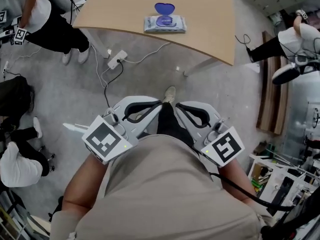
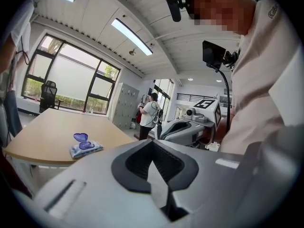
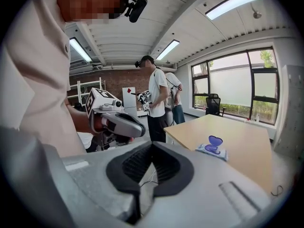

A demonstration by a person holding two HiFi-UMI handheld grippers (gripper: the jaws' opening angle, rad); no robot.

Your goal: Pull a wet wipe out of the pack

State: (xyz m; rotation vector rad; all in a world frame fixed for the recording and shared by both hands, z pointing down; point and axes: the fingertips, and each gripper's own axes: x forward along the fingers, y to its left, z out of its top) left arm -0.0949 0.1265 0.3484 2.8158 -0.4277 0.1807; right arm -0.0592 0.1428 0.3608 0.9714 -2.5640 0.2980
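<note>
The wet wipe pack (image 1: 165,23) lies flat on the wooden table (image 1: 210,19), its blue lid flipped open. It also shows small in the left gripper view (image 2: 86,147) and the right gripper view (image 3: 212,149). Both grippers are held close to the person's torso, well short of the table. My left gripper (image 1: 158,104) (image 2: 152,140) has its jaws shut with nothing between them. My right gripper (image 1: 178,105) (image 3: 152,143) is likewise shut and empty. The two tips sit close together, side by side, above the floor.
A power strip (image 1: 116,60) with cables lies on the grey floor below the table's near edge. People stand or sit at the left (image 1: 50,24) and at the right (image 1: 280,41). Shelving and equipment (image 1: 280,179) crowd the lower right.
</note>
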